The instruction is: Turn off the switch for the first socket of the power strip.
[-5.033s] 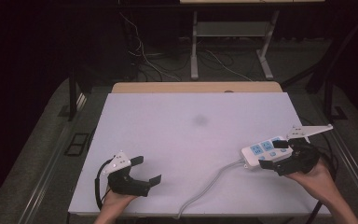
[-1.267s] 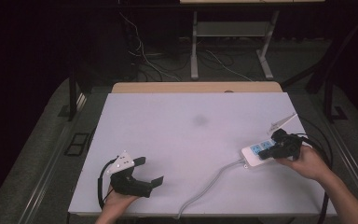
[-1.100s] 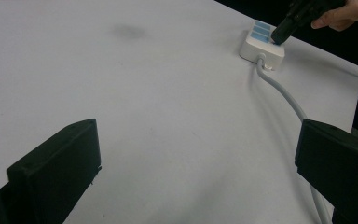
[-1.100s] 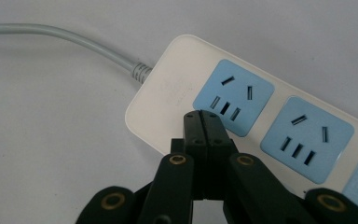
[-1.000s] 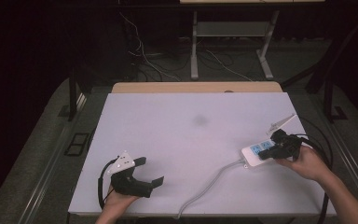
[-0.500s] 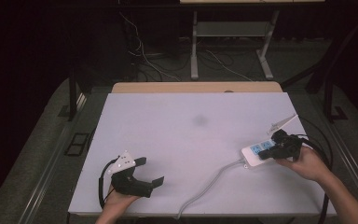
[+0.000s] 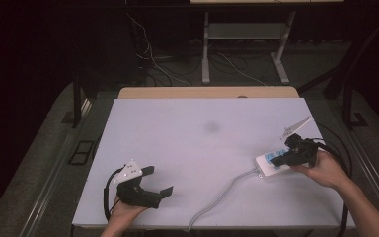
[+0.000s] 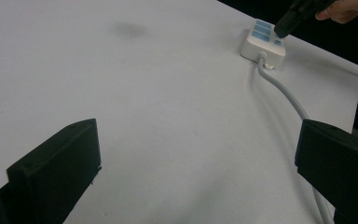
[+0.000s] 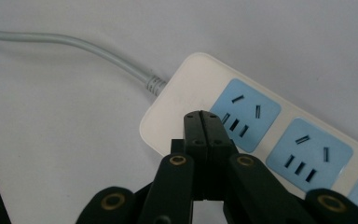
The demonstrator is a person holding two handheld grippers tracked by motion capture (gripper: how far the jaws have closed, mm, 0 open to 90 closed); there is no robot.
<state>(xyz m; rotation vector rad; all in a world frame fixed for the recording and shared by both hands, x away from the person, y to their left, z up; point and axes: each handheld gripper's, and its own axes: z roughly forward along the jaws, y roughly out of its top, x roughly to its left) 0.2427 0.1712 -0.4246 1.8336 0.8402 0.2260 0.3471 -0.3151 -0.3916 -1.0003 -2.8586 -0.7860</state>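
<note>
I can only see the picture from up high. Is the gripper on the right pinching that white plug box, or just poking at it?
Observer: The right gripper pinches nothing. Its jaws are shut flat against each other.
Operator: So where is its tip?
Observer: Over the white end of the power strip, between the cable and the first blue socket. Whether it touches, I cannot tell.
Operator: And the other gripper?
Observer: The left gripper is wide open above the table, with nothing between its jaws.
</note>
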